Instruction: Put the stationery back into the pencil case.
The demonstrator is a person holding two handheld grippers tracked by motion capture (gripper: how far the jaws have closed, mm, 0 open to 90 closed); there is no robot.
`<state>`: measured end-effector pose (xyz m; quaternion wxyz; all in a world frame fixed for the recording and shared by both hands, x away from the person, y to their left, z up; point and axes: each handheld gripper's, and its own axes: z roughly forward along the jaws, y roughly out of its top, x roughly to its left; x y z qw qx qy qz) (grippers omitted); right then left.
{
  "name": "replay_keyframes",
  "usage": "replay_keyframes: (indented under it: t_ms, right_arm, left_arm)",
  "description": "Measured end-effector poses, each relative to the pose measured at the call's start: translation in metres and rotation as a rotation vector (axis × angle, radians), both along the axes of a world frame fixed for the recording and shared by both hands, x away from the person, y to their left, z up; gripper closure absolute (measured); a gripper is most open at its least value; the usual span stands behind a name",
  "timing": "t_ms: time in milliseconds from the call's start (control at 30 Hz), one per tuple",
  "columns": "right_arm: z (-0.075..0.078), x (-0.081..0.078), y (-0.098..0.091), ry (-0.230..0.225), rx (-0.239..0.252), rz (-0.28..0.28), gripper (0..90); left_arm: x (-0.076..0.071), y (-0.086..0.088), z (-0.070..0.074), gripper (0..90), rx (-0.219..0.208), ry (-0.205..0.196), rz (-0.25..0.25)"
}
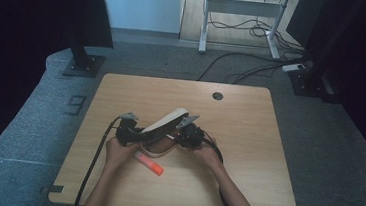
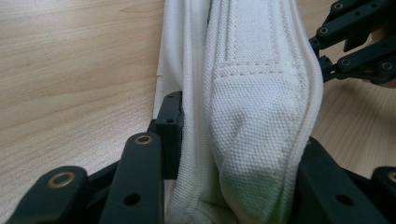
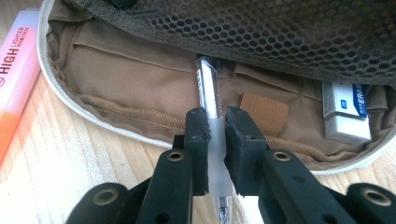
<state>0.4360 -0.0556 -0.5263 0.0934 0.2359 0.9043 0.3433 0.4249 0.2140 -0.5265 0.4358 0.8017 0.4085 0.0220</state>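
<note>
both grippers (image 1: 129, 128) (image 1: 189, 131) face each other, jaws nearly closed, gripping.

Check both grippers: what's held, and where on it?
Left gripper clamps the white pencil case by its lid's end. Right gripper grips a pen around its frosted grip section.

Pale wooden bench (image 1: 247, 154) on grey carpet (image 1: 328, 146), dim at the sides.
The bench has a round cable hole (image 1: 217, 96) near 12 o'clock. Dark stands (image 1: 83, 49) rise at 10 and 2 o'clock; a light blue wall (image 1: 144, 4) and a white desk frame (image 1: 241, 18) with loose cables (image 1: 244, 68) lie at 12.
</note>
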Motion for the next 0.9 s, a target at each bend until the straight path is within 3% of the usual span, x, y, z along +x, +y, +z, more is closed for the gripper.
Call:
replay_keyframes:
  t_ms: [200, 467, 567, 667, 900]
  right_arm:
    - [0.009, -0.004, -0.015, -0.007, 0.019, -0.023, 62.0]
    - [0.003, -0.013, -0.038, 0.001, 0.000, -0.059, 62.5]
    - [0.000, -0.016, -0.046, 0.013, 0.005, -0.070, 64.2]
    - [-0.005, -0.016, -0.051, 0.017, -0.022, -0.074, 70.2]
    - [-0.007, -0.010, -0.049, 0.001, -0.035, -0.101, 80.8]
  left_arm:
    - [0.001, 0.000, -0.001, 61.6, 0.009, -0.005, 0.002]
    - [0.001, 0.001, -0.003, 61.0, 0.010, 0.002, 0.001]
    - [0.002, 0.001, -0.003, 60.9, 0.007, 0.003, 0.002]
    - [0.002, 0.001, -0.003, 60.8, 0.009, 0.003, 0.001]
    - [0.001, 0.001, -0.003, 60.7, 0.010, 0.005, -0.002]
